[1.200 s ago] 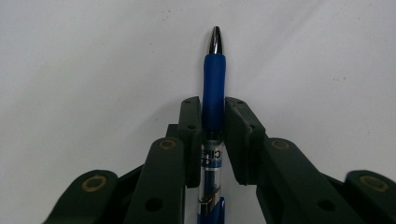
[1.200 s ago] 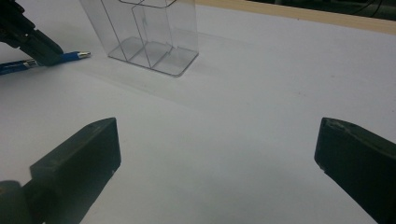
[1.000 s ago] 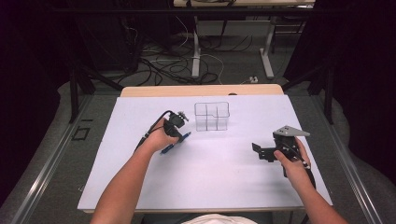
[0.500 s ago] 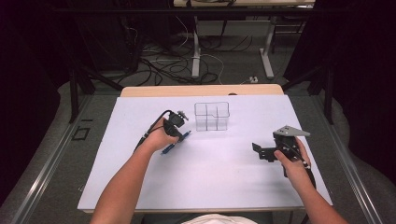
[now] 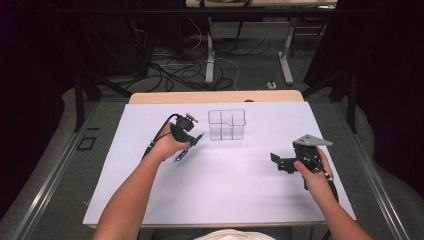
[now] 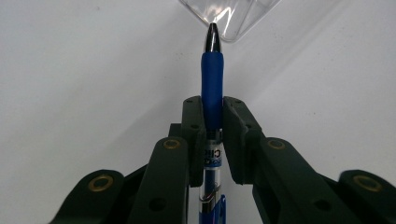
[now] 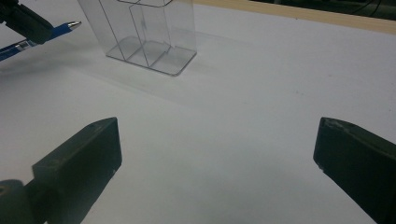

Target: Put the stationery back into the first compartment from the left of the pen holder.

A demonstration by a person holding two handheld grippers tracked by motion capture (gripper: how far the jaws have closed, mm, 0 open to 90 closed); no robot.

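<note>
Jaws, left gripper (image 6: 212, 126): clamped on blue pen (image 6: 212, 84), tip near clear organizer (image 5: 227, 124). Right gripper (image 7: 215, 158): wide open, empty. Risk: pen strikes organizer wall, tipping it.

High view: above my side, facing forward and down on the white table (image 5: 225, 190).
Left gripper view: close along my jaws, toward the clear plastic divided box (image 6: 233, 14).
Right gripper view: low, facing that box (image 7: 149, 32).
Shared: box, table.
</note>
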